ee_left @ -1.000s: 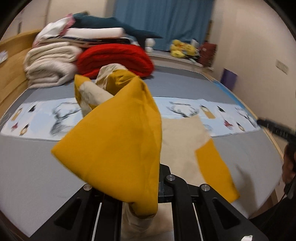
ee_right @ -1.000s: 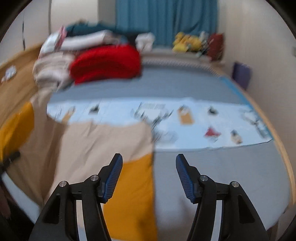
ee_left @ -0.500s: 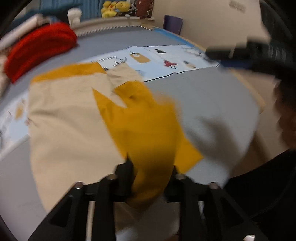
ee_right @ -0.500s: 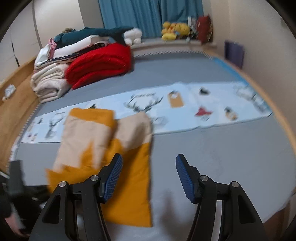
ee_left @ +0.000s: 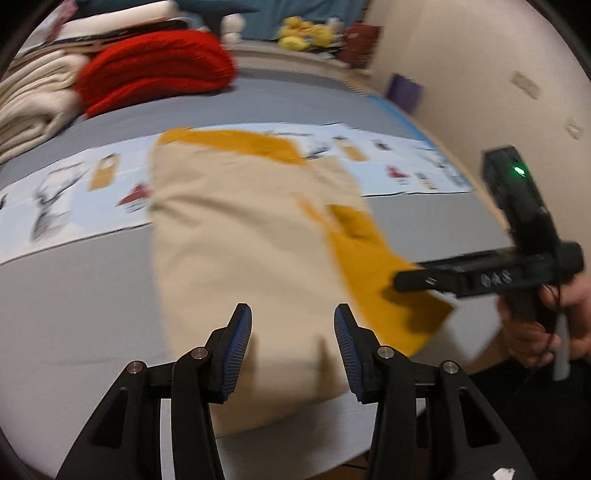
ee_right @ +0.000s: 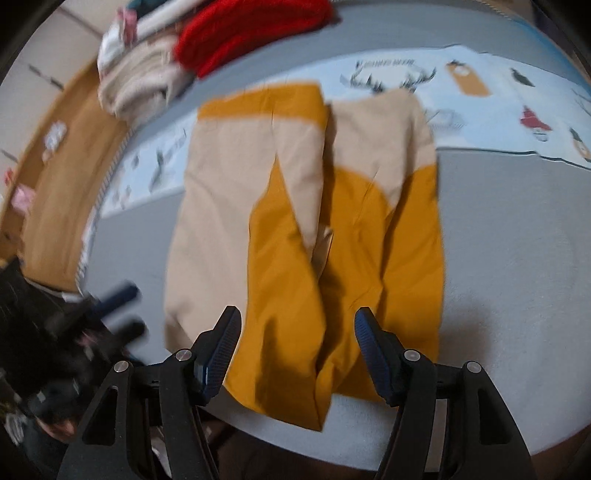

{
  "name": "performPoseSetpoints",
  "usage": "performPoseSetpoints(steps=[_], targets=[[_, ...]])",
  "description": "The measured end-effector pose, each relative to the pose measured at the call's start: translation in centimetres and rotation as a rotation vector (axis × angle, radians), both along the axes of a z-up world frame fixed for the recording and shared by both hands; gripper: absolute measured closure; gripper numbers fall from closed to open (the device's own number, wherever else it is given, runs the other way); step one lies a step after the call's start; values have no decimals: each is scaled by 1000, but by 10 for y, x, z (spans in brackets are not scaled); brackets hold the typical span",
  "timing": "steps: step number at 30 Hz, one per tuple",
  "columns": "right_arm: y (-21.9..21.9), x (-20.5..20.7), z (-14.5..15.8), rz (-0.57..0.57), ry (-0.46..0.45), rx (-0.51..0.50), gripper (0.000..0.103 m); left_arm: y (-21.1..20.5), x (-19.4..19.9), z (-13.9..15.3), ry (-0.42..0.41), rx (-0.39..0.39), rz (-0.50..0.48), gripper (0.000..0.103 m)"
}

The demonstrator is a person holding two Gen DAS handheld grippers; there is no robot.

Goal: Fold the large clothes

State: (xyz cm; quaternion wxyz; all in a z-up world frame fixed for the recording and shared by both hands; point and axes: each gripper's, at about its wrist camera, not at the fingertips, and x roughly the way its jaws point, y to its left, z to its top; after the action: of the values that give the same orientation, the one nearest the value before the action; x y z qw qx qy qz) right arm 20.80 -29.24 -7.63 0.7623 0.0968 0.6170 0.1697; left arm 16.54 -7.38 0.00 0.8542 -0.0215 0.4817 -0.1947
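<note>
A beige and mustard garment [ee_left: 251, 236] lies flat on the grey bed [ee_left: 74, 295], folded lengthwise. The right wrist view shows a mustard flap laid over the middle of the garment [ee_right: 295, 221]. My left gripper [ee_left: 293, 317] hovers over the beige near end; its jaws are opening and no cloth is pinched between them. My right gripper [ee_right: 298, 321] stands open above the mustard near edge, holding nothing. In the left wrist view the right tool's black body [ee_left: 517, 266] juts in from the right, held by a hand [ee_left: 546, 332].
A red blanket [ee_left: 155, 70] and cream folded bedding [ee_left: 29, 103] are stacked at the far left. A light-blue printed strip [ee_left: 74, 192] crosses the bed under the garment's far end. Yellow plush toys [ee_left: 303, 35] sit at the back. The bed's near edge runs just below both grippers.
The left gripper was shut on a lifted mustard fold; it has let go, and the cloth now lies flat. The right gripper has dropped and tipped down over the garment's near end.
</note>
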Motion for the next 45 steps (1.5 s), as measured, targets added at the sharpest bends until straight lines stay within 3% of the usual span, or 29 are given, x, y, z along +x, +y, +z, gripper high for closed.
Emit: performPoseSetpoints(steps=[2,3,4,5,6,8,10,13,15,16,20,23,28,32,36,39,42,45], targets=[[6,2,-7,9,22,-61,39,12,3,-5,13,37,46,61],[8,2,-10,8,26,-80,44,19,3,-8,22,46,66,61],[9,2,-11,9,28,-89,52,26,3,-11,29,48,80,61],[10,2,-12,12,27,-87,76,30,5,-13,38,52,97,61],[9,3,-10,11,18,-80,90,35,6,-17,47,57,110,61],[11,0,2,30,-33,-56,97,39,10,-22,66,67,141,61],[5,-6,24,43,-106,-4,98,43,10,-25,81,56,158,61],[-25,-22,65,-20,-236,152,99,40,11,-26,96,39,161,61],[-49,-33,80,-76,-299,158,99,35,10,-26,95,45,145,61],[-63,-36,79,-112,-292,136,99,31,10,-28,100,50,133,61],[-93,-35,32,-182,-114,15,99,15,13,-39,143,54,83,61],[-87,-31,1,-139,-59,-45,99,7,14,-49,178,71,60,62],[-79,-21,-39,-94,46,-109,99,1,16,-86,280,165,22,58],[-72,-15,-63,-36,97,-173,99,-5,14,-88,290,203,-26,58],[-74,-14,-64,-26,100,-171,99,-16,14,-81,366,280,-174,61],[-73,-15,-62,4,91,-196,99,-18,26,-55,295,333,-249,65],[-69,-20,-54,17,79,-194,97,-15,52,-28,216,278,-275,65],[-75,-23,-45,-9,40,-162,89,-18,67,-29,167,279,-316,65]])
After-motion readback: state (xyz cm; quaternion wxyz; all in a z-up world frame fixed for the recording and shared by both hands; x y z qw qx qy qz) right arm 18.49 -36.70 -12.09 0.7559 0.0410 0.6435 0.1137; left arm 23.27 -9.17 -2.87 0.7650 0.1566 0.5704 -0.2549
